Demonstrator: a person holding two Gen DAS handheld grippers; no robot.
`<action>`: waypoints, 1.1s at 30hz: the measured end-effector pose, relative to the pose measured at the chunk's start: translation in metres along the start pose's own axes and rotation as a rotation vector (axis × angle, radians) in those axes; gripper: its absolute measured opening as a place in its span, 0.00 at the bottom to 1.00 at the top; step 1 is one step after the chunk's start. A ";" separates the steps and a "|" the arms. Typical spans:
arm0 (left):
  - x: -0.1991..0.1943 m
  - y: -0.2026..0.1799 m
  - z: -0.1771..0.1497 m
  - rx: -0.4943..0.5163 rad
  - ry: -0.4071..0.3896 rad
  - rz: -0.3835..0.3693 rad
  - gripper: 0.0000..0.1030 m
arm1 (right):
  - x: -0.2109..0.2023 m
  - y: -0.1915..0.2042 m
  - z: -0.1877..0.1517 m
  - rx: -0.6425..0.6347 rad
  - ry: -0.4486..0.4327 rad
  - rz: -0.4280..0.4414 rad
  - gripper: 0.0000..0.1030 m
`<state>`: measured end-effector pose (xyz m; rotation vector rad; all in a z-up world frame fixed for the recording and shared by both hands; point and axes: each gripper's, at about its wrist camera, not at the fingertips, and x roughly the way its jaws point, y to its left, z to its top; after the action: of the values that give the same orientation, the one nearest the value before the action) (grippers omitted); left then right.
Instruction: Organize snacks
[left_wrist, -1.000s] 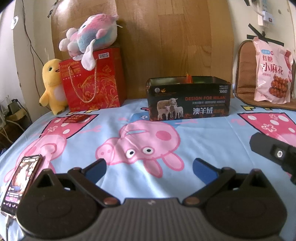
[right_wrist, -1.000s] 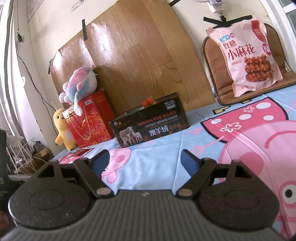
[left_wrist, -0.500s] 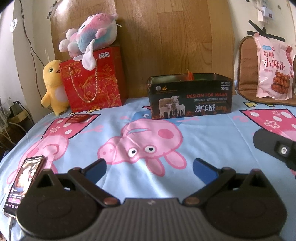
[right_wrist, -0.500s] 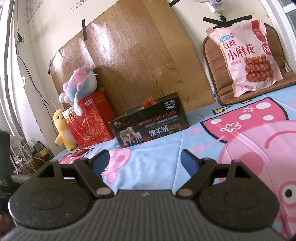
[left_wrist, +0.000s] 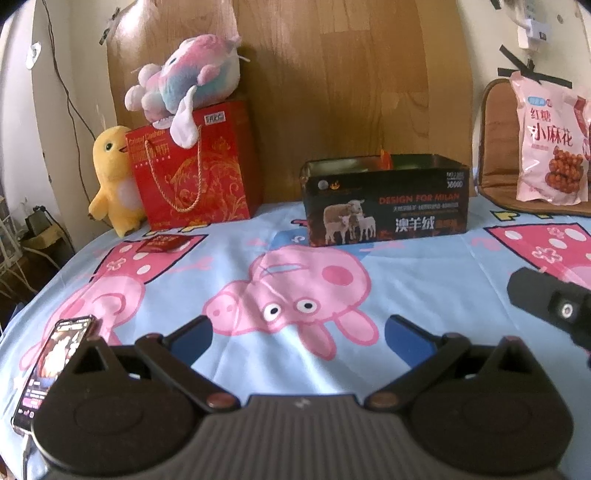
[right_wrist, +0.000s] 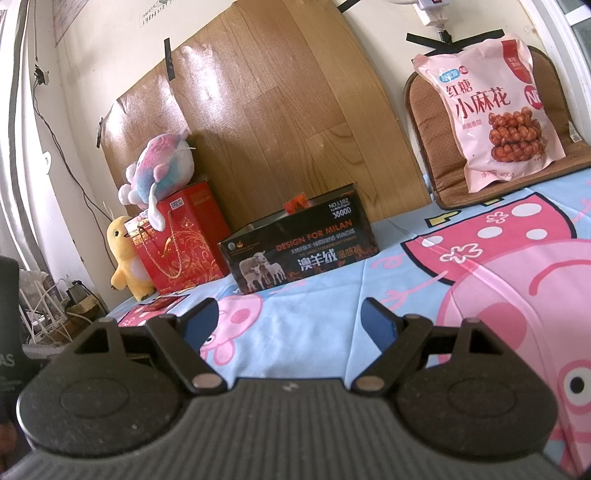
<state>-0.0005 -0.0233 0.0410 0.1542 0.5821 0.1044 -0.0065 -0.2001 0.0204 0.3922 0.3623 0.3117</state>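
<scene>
Box (left_wrist: 386, 206) contents mostly hidden by walls

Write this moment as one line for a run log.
left claw: open, empty | right claw: open, empty | pink snack bag: leaning on brown cushion | black box: on bedsheet, untouched

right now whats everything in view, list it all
black box: 1, black with sheep picture, back middle of the sheet
orange packet: 1, orange, sticking up from the box
snack bag: 1, pink, leaning on the brown cushion
gift bag: 1, red, back left
plush toy: 1, pink-blue, on the gift bag
duck toy: 1, yellow, beside the gift bag
small red packet: 1, red, flat before the gift bag
phone: 1, dark, near left
left gripper: open, empty
right gripper: open, empty
</scene>
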 end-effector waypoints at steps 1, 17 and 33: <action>-0.001 0.000 0.000 0.001 -0.005 0.000 1.00 | 0.000 0.000 0.000 0.000 0.000 0.000 0.84; 0.000 -0.001 0.001 0.001 0.009 -0.020 1.00 | 0.000 0.000 0.000 0.001 0.000 0.001 0.84; 0.000 -0.001 0.000 -0.006 0.032 -0.053 1.00 | -0.001 -0.001 0.000 0.002 0.000 0.002 0.84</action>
<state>-0.0004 -0.0242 0.0406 0.1315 0.6168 0.0571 -0.0070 -0.2009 0.0200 0.3941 0.3619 0.3128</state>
